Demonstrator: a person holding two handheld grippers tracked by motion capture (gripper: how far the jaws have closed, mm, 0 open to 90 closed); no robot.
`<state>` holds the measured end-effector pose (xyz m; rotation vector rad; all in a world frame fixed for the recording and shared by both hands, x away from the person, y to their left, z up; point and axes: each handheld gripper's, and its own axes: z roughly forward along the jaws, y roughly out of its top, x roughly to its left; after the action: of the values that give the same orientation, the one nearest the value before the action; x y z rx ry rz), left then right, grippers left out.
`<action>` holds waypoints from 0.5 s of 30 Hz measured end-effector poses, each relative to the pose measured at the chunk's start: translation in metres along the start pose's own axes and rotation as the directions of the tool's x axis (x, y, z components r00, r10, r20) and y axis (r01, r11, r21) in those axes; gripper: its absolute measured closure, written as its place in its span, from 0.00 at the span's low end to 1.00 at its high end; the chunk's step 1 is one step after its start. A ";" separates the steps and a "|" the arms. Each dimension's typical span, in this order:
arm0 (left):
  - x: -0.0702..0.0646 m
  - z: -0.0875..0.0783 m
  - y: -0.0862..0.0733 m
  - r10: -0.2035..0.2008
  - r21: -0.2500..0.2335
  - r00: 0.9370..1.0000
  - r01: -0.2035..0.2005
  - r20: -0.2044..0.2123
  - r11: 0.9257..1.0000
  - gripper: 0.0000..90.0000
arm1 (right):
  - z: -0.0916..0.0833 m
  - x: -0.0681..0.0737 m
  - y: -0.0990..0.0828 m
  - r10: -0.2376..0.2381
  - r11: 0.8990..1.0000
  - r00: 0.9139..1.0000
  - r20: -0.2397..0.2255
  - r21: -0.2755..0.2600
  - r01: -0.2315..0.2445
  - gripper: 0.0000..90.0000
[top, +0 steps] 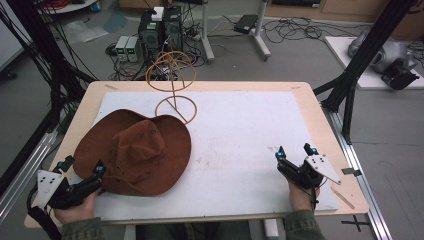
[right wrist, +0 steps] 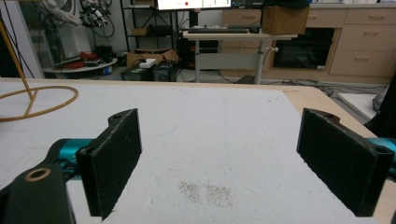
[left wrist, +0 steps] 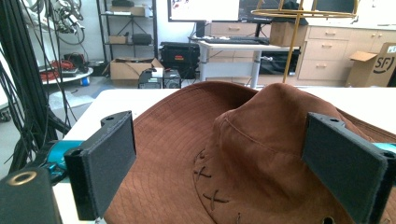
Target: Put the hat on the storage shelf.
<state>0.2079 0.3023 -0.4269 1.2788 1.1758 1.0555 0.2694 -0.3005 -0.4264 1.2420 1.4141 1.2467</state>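
A brown suede hat (top: 135,150) with a wide brim and cross stitching lies on the left of the white mat (top: 250,130). My left gripper (top: 83,165) is at the hat's near left edge, held in a hand. In the left gripper view the hat (left wrist: 252,154) spreads right in front of my left gripper (left wrist: 219,123), whose jaws stand wide apart with no pad pressing on it. My right gripper (top: 295,150) rests near the mat's front right, open. In the right gripper view my right gripper (right wrist: 222,120) has only bare mat between its jaws.
A gold wire stand (top: 172,82) with a ring base and a ring top rises at the back of the mat, just beyond the hat; its pole (left wrist: 293,46) stands past the crown, and it shows at the far left as stand (right wrist: 18,65). Black frame posts flank the wooden table (top: 320,125).
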 end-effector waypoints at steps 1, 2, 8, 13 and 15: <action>0.000 0.000 0.000 0.000 -0.001 1.000 0.000 0.001 1.000 0.12 | 0.000 0.000 0.000 0.001 1.000 1.000 0.000 -0.001 -0.001 0.15; 0.000 0.000 0.000 0.002 0.001 1.000 -0.002 0.001 1.000 0.12 | 0.000 0.000 0.000 0.007 1.000 1.000 0.001 0.000 -0.007 0.15; -0.001 0.000 0.000 0.003 0.001 1.000 -0.003 0.003 1.000 0.12 | -0.001 -0.002 0.000 0.009 1.000 1.000 0.006 -0.001 -0.009 0.15; -0.001 0.000 0.000 0.003 0.001 1.000 -0.003 0.005 1.000 0.12 | -0.001 -0.001 0.000 0.010 1.000 1.000 0.006 -0.002 -0.010 0.15; -0.001 0.000 0.001 0.003 0.001 1.000 -0.003 0.006 1.000 0.12 | 0.000 -0.001 0.000 0.008 1.000 1.000 0.005 -0.001 -0.008 0.15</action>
<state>0.2079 0.3012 -0.4262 1.2839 1.1702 1.0525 0.2692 -0.3020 -0.4261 1.2509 1.4061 1.2484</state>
